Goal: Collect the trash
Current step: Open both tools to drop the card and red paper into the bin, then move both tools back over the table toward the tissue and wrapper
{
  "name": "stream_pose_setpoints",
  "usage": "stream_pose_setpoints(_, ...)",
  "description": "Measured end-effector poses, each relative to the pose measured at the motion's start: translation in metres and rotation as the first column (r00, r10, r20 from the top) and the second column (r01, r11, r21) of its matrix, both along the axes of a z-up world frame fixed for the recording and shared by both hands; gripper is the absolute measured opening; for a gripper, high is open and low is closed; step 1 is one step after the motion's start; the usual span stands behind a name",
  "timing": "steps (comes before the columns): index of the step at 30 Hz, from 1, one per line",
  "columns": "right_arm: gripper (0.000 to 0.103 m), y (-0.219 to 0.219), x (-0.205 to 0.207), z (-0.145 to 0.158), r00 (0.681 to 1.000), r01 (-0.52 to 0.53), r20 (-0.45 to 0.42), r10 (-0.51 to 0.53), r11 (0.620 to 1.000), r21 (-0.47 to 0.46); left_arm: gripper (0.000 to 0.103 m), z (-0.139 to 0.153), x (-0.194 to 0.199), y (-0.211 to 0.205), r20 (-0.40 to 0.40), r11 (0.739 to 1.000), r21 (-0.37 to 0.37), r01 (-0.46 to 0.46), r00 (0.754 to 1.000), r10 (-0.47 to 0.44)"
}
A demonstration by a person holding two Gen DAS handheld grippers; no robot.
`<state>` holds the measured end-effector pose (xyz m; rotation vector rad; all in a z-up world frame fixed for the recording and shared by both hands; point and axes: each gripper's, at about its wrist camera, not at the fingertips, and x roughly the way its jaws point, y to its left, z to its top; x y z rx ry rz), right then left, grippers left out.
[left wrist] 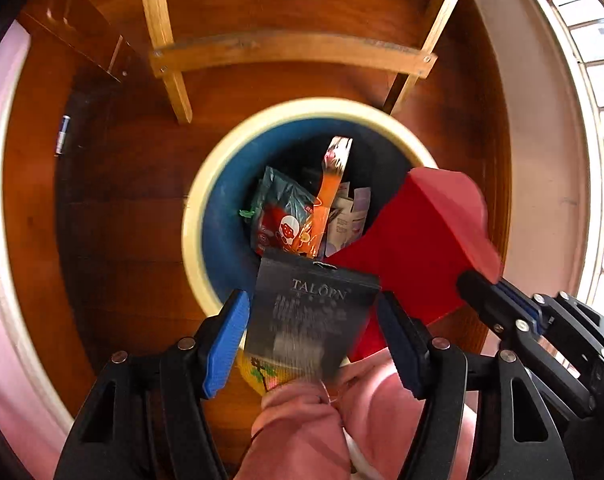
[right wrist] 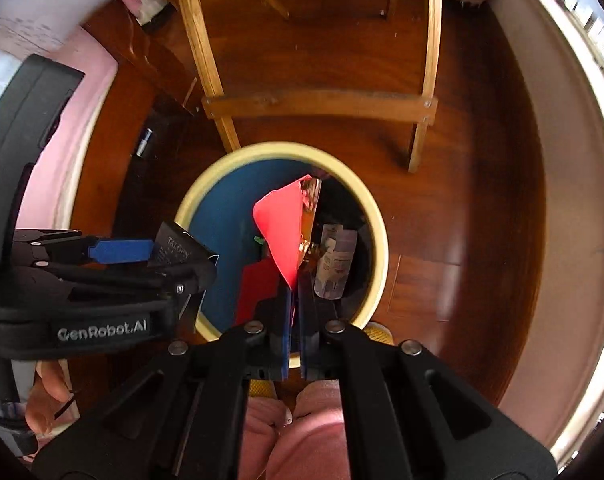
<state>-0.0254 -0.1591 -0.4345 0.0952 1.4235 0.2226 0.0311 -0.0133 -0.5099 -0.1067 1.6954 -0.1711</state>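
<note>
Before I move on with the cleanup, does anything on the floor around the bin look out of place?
Yes. A small blue and silver cylinder, perhaps a battery, lies on the dark wooden floor well left of the round cream-rimmed trash bin, apart from the wrappers inside. It looks like a missed stray item.

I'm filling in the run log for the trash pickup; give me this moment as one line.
left gripper: jaws open, black packet between | right gripper: shut on red paper | both over bin
</note>
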Motion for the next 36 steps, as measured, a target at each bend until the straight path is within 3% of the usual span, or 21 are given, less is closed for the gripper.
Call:
stream_pose_setpoints(1,0.002,-0.001,0.002,-0.011,1.0,0.002,-0.018,-0.002,1.0,0.002,0.081,-0.007,0.002,0.001,-0.002,1.0,0.009,0.001,1.0,-0.001)
stream_pose_setpoints(3,0.006,-0.002,0.003,-0.031,0.999,0.008,-0.04,-0.008,1.0,0.001,0.088,-0.014,0.005,0.002,0.013,0.999,0.035,0.001,1.0,-0.001)
stream_pose_setpoints(5,0.018,-0.007,0.005,-0.046,0.999,0.021,-0.05,-0.021,1.0,-0.008,0.088,-0.019,0.005,0.005,0.028,0.999,0.046,-0.004,1.0,0.003)
stream_pose_setpoints(7,0.039,-0.011,0.007,-0.055,0.998,0.042,-0.056,-0.043,0.999,-0.016,0.091,-0.022,0.006,0.009,0.041,0.999,0.044,-0.017,0.999,0.015)
stream_pose_setpoints(9,0.049,-0.017,0.007,-0.061,0.996,0.068,-0.061,-0.068,0.998,-0.003,0.092,-0.02,0.004,0.014,0.054,0.999,0.045,-0.028,0.998,0.026)
stream_pose_setpoints(13,0.05,-0.022,0.012,-0.06,0.996,0.074,-0.048,-0.075,0.997,-0.021,0.092,-0.014,0.002,0.021,0.078,0.997,0.063,-0.047,0.996,0.042)
stream_pose_setpoints(16,0.05,-0.02,0.015,-0.047,0.996,0.079,-0.041,-0.08,0.996,-0.027,0.092,0.009,0.0,0.027,0.106,0.995,0.083,-0.054,0.993,0.046)
stream_pose_setpoints(20,0.05,-0.016,0.018,-0.012,0.994,0.092,-0.048,-0.093,0.996,-0.022,0.092,0.057,-0.003,0.033,0.137,0.994,0.085,-0.068,0.989,0.056)
stream_pose_setpoints(25,0.05,-0.011,0.02,0.052,0.995,0.096,-0.037,-0.096,0.995,-0.004,0.092,0.139,-0.009,0.04,0.19,0.993,0.082,-0.08,0.98,0.064)
stream_pose_setpoints(36,0.05,-0.001,0.016,0.228,0.995,0.084,0.055,-0.086,0.996,0.037,0.092,0.328,-0.029,0.048,0.328,0.994,0.045,-0.099,0.941,0.079)
